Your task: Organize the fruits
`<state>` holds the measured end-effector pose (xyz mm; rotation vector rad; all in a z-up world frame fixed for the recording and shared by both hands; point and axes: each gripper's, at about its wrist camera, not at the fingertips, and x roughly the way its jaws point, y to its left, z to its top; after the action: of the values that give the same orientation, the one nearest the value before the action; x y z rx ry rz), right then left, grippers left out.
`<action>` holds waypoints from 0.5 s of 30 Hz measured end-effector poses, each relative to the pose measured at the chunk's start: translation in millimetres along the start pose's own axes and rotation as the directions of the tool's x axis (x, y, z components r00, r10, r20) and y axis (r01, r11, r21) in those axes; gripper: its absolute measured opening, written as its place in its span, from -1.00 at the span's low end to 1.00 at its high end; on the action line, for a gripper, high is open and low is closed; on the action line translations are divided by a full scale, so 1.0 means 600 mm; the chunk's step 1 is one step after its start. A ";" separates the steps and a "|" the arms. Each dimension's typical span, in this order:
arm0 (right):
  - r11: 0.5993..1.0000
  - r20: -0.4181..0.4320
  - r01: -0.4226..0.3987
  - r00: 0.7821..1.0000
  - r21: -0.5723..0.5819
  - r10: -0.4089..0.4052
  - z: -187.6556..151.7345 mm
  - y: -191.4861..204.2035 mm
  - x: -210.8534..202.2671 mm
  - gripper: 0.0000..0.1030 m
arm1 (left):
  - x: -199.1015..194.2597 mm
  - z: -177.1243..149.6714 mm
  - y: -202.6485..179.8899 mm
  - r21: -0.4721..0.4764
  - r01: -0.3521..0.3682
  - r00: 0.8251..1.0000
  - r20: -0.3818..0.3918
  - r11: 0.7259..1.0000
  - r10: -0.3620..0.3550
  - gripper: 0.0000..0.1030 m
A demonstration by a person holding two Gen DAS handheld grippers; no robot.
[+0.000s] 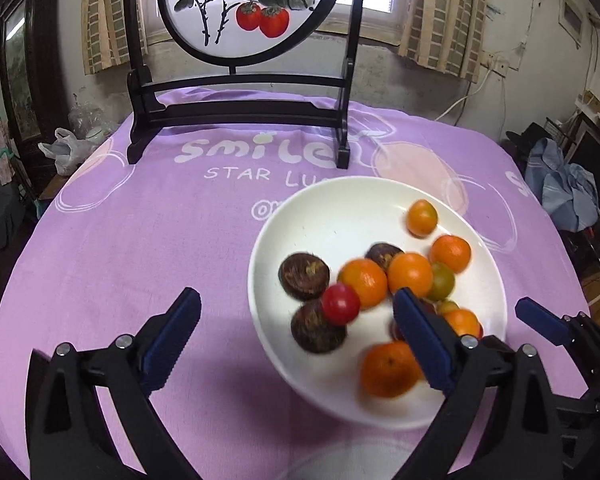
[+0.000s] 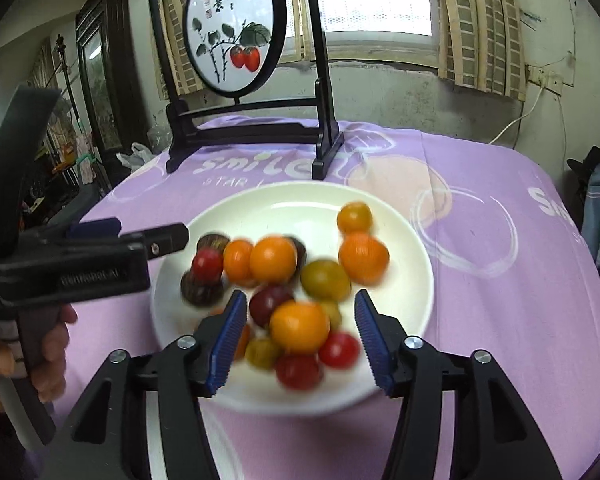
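A white plate [image 1: 340,196] [image 2: 284,192] on the purple cloth holds several small fruits, some of them blurred: orange ones [image 1: 410,274] [image 2: 300,326], red tomatoes [image 1: 340,304] [image 2: 339,350], greenish ones [image 2: 325,280] and dark brown ones [image 1: 304,276]. My left gripper [image 1: 296,294] is open wide at the plate's near left, its right finger over the fruit and its left finger over bare cloth. My right gripper [image 2: 300,296] is open low over the plate's near side. An orange fruit shows between its blue pads, clear of both. Each gripper shows in the other's view: the left gripper [image 2: 148,232] and one right finger [image 1: 540,318].
A dark wooden stand [image 1: 236,112] [image 2: 252,132] with a round persimmon painting stands at the back of the table. A hand [image 2: 48,344] holds the left gripper's handle. A pale curved rim [image 1: 340,456] lies at the near edge. A plastic bag [image 1: 66,150] and clothes [image 1: 568,188] lie beyond the table.
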<state>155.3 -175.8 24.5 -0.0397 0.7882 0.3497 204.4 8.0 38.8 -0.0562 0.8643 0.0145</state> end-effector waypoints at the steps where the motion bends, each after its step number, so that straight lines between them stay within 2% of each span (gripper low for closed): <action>1: 1.000 0.004 0.005 1.000 -0.001 -0.005 -0.008 0.002 -0.008 0.34 | -0.008 -0.008 -0.002 0.008 0.000 1.000 0.003 1.000 0.000 0.84; 4: 1.000 0.012 0.004 1.000 -0.010 -0.004 -0.040 0.012 -0.040 0.35 | -0.040 -0.037 -0.010 0.034 0.015 1.000 0.015 0.999 -0.016 0.84; 10: 0.999 0.012 0.042 0.999 -0.015 -0.042 -0.104 0.027 -0.081 0.48 | -0.091 -0.110 -0.017 0.059 0.020 0.999 0.042 0.998 -0.022 0.90; 15: 0.997 -0.002 0.063 0.998 0.036 -0.063 -0.137 0.021 -0.092 0.51 | -0.106 -0.169 -0.010 0.054 0.028 0.999 0.027 0.998 -0.029 0.91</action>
<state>59.0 -193.6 6.0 -0.0307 0.7927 0.2752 86.1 -3.0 21.8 -0.0178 0.8357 -0.0346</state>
